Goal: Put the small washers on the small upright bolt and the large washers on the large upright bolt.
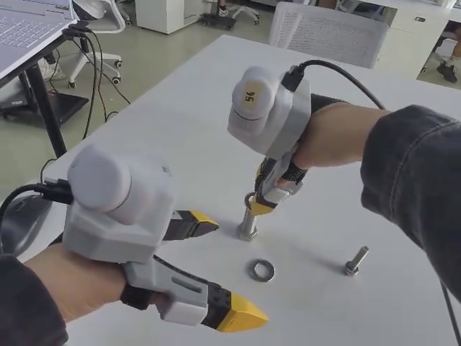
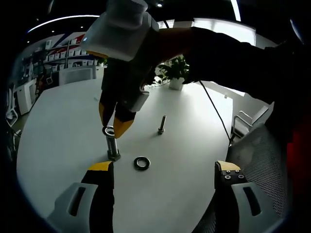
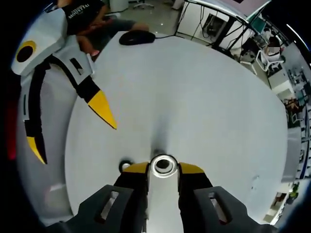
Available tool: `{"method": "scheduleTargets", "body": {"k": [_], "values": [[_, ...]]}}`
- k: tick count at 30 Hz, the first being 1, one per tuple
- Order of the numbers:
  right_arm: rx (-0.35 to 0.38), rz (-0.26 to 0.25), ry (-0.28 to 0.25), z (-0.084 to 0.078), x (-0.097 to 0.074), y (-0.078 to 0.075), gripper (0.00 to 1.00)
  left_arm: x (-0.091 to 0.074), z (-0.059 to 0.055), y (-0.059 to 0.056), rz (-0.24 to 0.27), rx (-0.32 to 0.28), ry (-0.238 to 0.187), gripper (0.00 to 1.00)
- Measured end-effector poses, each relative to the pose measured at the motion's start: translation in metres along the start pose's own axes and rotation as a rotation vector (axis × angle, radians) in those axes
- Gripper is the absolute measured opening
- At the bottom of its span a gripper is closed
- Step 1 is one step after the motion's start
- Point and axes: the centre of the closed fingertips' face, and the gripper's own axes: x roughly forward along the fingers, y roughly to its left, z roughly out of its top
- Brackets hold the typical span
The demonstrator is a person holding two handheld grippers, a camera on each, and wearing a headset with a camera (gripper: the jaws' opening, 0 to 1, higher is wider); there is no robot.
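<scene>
The large bolt [image 1: 247, 225] stands upright on the white table [image 1: 180, 122]. My right gripper [image 1: 261, 207] points down over it, shut on a large washer [image 1: 250, 201] held at the bolt's top [image 2: 112, 145]. In the right gripper view the washer [image 3: 163, 165] sits between the yellow tips. Another large washer [image 1: 261, 270] lies flat just in front of the bolt [image 2: 142, 163]. The small bolt [image 1: 354, 261] stands to the right [image 2: 161, 124]. My left gripper [image 1: 229, 268] hovers open at the near left, holding nothing [image 2: 163, 167].
A laptop [image 1: 29, 25] on a stand with hanging cables is off the table's left edge. A mesh chair [image 1: 328, 32] stands behind the far edge. A dark rounded object [image 3: 137, 37] lies on the table near my left hand.
</scene>
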Motion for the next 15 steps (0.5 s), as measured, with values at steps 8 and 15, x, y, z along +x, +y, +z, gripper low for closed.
{"method": "scheduleTargets", "body": {"k": [8,15], "values": [[-0.006,0.016,0.007,0.0001,0.0046,0.0021,0.23,-0.0006,0.0007,-0.0003,-0.001,-0.005,-0.004,0.85],[-0.005,0.034,0.021,0.0005,0.0096,0.0029,0.23,-0.0003,0.0003,-0.0005,-0.005,-0.006,-0.003,0.85]]}}
